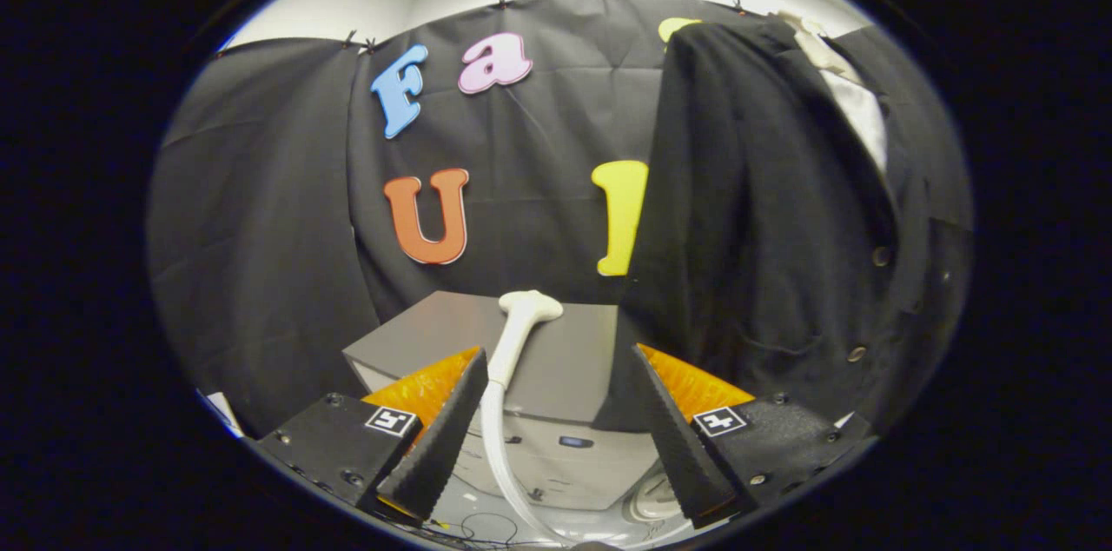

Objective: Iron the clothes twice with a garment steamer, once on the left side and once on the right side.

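The gripper [556, 399] is being held released, with the steamer head [519, 327] lying just ahead between its fingers, handle running toward it; the jacket [782, 212] is hanging upper right.

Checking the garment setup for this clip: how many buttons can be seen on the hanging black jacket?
2. One button sits mid-front on the black jacket, another lower down. Folds may hide more. The hand-held gripper is open, with the steamer head ahead.

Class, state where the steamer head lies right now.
In the gripper view, the white steamer head rests on the grey box, ahead of the open gripper, nearer its left finger. The black jacket hangs to its right.
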Demonstrator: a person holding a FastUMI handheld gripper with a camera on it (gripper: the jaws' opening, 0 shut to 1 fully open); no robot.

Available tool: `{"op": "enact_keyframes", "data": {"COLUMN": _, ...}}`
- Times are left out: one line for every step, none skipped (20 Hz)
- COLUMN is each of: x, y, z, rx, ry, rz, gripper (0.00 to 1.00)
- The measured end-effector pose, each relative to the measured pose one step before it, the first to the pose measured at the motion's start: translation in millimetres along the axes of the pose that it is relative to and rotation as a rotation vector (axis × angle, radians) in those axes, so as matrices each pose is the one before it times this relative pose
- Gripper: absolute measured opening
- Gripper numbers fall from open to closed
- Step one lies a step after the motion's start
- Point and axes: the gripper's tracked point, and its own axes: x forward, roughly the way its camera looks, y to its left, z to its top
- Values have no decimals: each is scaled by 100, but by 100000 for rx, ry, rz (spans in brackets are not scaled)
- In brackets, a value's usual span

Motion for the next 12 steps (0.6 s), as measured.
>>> {"op": "enact_keyframes", "data": {"x": 2357, "y": 787, "z": -146, "rx": 85, "ry": 2147, "rz": 740, "gripper": 100}}
{"op": "enact_keyframes", "data": {"x": 1868, "y": 535, "z": -344, "rx": -213, "ry": 2251, "rz": 203, "gripper": 100}}
{"op": "enact_keyframes", "data": {"x": 1996, "y": 371, "z": -205, "rx": 114, "ry": 2998, "rz": -112, "gripper": 100}}
{"op": "enact_keyframes", "data": {"x": 2003, "y": 442, "z": -452, "rx": 223, "ry": 2823, "rz": -150, "gripper": 100}}
{"op": "enact_keyframes", "data": {"x": 2018, "y": 451, "z": -239, "rx": 443, "ry": 2430, "rz": -266, "gripper": 100}}
{"op": "enact_keyframes", "data": {"x": 1795, "y": 290, "z": -501, "rx": -68, "ry": 3149, "rz": -763, "gripper": 100}}
{"op": "enact_keyframes", "data": {"x": 1573, "y": 147, "z": -355, "rx": 43, "ry": 2322, "rz": -535, "gripper": 100}}
{"op": "enact_keyframes", "data": {"x": 1413, "y": 90, "z": -309, "rx": 47, "ry": 2252, "rz": -1091, "gripper": 100}}
{"op": "enact_keyframes", "data": {"x": 1340, "y": 163, "z": -67, "rx": 602, "ry": 1757, "rz": -931, "gripper": 100}}
{"op": "enact_keyframes", "data": {"x": 1183, "y": 265, "z": -218, "rx": 403, "ry": 2157, "rz": -272, "gripper": 100}}
{"op": "enact_keyframes", "data": {"x": 977, "y": 144, "z": -304, "rx": 416, "ry": 2388, "rz": -460, "gripper": 99}}
{"op": "enact_keyframes", "data": {"x": 743, "y": -22, "z": -637, "rx": 250, "ry": 2147, "rz": -67, "gripper": 98}}
